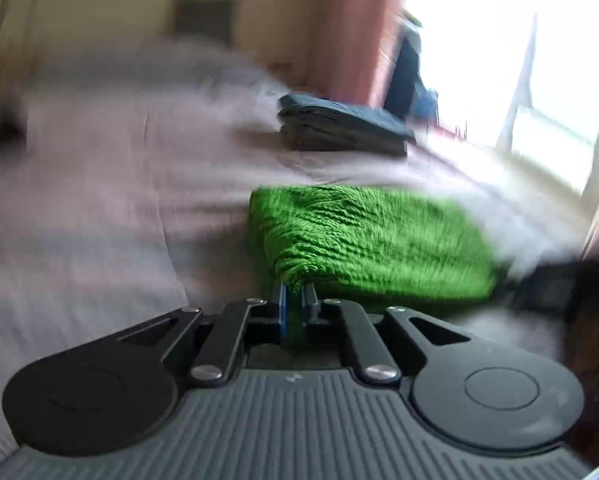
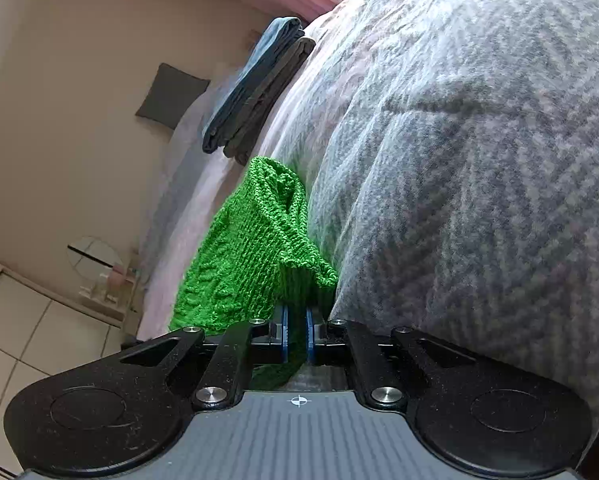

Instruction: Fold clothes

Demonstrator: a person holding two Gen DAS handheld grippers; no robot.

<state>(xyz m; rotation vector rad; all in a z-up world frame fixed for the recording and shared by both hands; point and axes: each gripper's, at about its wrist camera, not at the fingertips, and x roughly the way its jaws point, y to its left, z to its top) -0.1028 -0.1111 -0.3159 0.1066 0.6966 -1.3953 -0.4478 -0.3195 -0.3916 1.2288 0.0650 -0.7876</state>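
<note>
The left tool (image 1: pixel 295 296) is closed tight on a corner of the bright green chunky-knit garment (image 1: pixel 371 240), which lies folded on the bed with the grey and pale pink herringbone cover (image 1: pixel 99 200); this view is smeared with motion blur. The right tool (image 2: pixel 297 320) is likewise clamped on the green knit (image 2: pixel 251 256), with a fold of the wool running down between its blue-padded fingers (image 2: pixel 284 332), and the fabric bunches against the cover (image 2: pixel 459 160). Farther along the bed sits a stack of dark folded clothes (image 1: pixel 339 128), blue-grey over charcoal (image 2: pixel 255 88), well apart from the green piece.
</note>
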